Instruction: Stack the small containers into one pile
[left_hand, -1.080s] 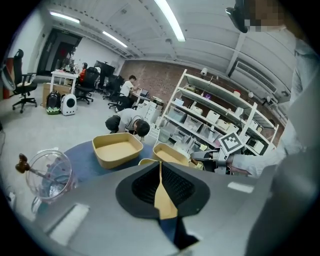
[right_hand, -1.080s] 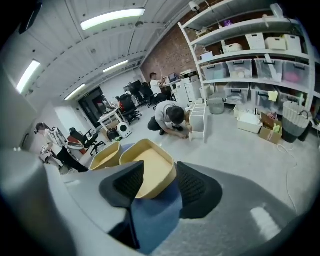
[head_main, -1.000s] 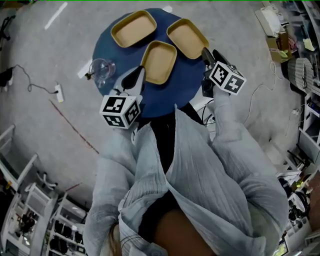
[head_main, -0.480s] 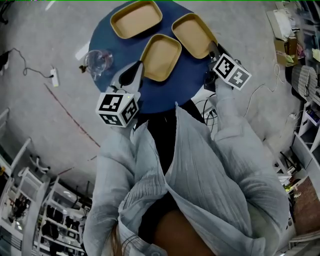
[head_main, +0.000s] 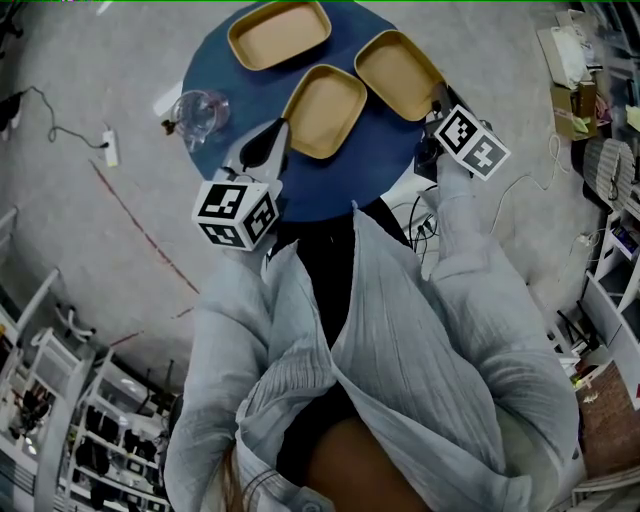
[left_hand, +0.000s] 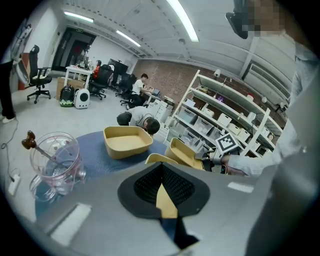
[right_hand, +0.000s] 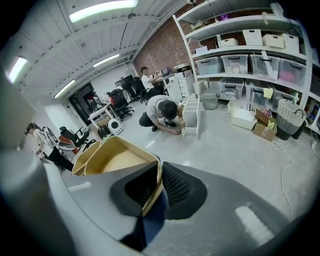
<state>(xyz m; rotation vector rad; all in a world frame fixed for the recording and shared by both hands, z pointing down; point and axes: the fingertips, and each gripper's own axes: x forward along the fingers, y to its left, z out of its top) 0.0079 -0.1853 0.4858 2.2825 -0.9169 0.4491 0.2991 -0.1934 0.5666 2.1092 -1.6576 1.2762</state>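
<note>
Head view tells me the stacking has hardly begun. Three tan containers sit apart on the blue table (head_main: 240, 80), none nested yet: the far container (head_main: 280, 33) at twelve o'clock, the middle container (head_main: 323, 110) near the centre and the right container (head_main: 398, 72) at two o'clock. A glass jar (head_main: 200, 115) stands off at nine. My right gripper (head_main: 436, 103) has just been closing, and in the right gripper view its pads (right_hand: 182, 187) now pinch the near wall of the right container at its five o'clock corner, with the rim standing up between them. I judge the first pickup is in hand. Lifting it, nesting it and adding the third container all remain. My left gripper (head_main: 272, 150) has its fingers pressed together on nothing, tips just beside the middle container's seven o'clock edge.
</note>
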